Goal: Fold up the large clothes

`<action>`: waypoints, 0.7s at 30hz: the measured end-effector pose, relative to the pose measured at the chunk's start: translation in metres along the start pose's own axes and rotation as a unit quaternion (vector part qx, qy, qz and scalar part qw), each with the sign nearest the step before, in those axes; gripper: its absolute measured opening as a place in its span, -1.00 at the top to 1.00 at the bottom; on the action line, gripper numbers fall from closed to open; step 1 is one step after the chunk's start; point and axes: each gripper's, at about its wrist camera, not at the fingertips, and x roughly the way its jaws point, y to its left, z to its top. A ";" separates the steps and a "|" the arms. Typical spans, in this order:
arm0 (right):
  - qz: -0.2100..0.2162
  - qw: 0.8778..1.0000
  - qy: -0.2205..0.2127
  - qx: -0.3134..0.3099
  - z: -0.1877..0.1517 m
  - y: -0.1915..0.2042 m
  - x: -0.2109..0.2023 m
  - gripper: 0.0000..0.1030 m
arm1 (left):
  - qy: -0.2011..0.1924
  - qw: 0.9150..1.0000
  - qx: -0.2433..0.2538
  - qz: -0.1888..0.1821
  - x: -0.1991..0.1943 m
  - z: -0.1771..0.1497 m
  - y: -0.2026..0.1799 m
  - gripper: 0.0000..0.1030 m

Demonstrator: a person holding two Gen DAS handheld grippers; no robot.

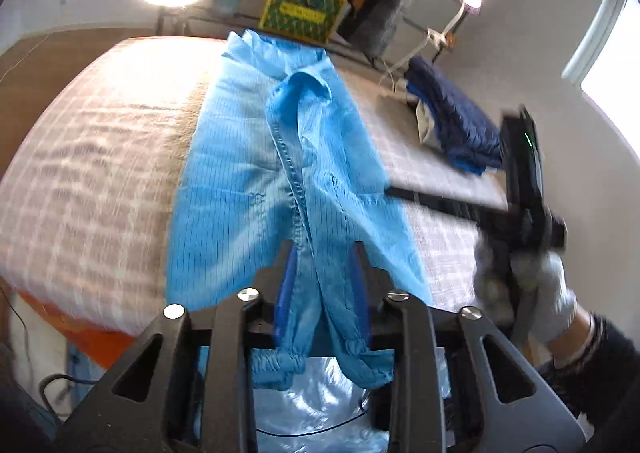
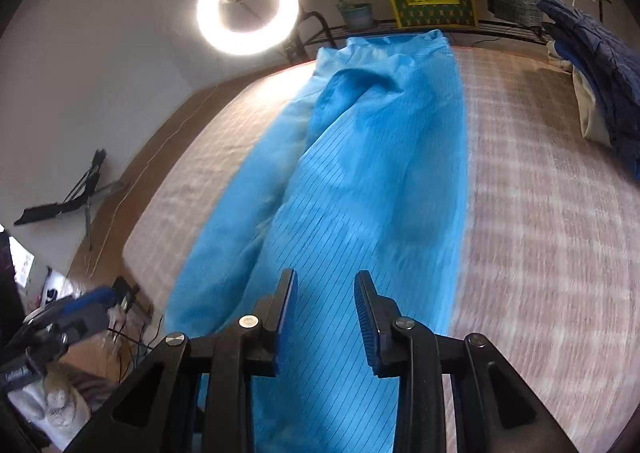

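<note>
The bed [image 2: 540,213], covered in a pale checked sheet, carries the whole job, and the blue garment [image 2: 360,173] lies lengthwise along it, its far end reaching toward the rail at the head. It is a long pinstriped piece with elastic cuffs; one long limb or side is already brought in over the body, so it forms a narrow strip rather than a spread shape. My reading is that the lengthwise narrowing is largely done and the crosswise folds, bringing the near end up toward the far end, are still to come.

A dark blue folded pile [image 1: 452,121] sits at the far corner of the bed, well apart from the garment, possibly clothes already dealt with.

The left gripper [image 1: 322,273] has the gathered near end, with its cuffs [image 1: 320,365], bunched between its jaws; the cloth hangs through the gap and the pads seem to press on it, though I am not certain how firmly.

The right gripper [image 2: 326,317] hangs over the near part of the garment with its jaws parted and nothing caught between them. It also appears at the right edge of the left wrist view, held in a gloved hand [image 1: 548,293]
</note>
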 end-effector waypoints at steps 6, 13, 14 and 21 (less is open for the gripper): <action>-0.024 0.998 -0.002 0.056 0.078 -0.035 0.053 0.45 | -0.037 0.999 -0.022 -0.013 -0.012 0.028 0.013 0.52; -0.039 0.991 0.011 0.129 0.125 -0.059 0.128 0.45 | -0.042 0.998 -0.044 -0.016 -0.013 0.041 0.037 0.52; -0.034 0.990 0.011 0.133 0.128 -0.058 0.135 0.45 | -0.039 0.998 -0.046 -0.017 -0.013 0.042 0.041 0.52; 0.026 0.998 -0.013 0.055 0.166 -0.011 0.157 0.45 | -0.050 0.997 -0.048 -0.020 -0.025 0.045 0.048 0.52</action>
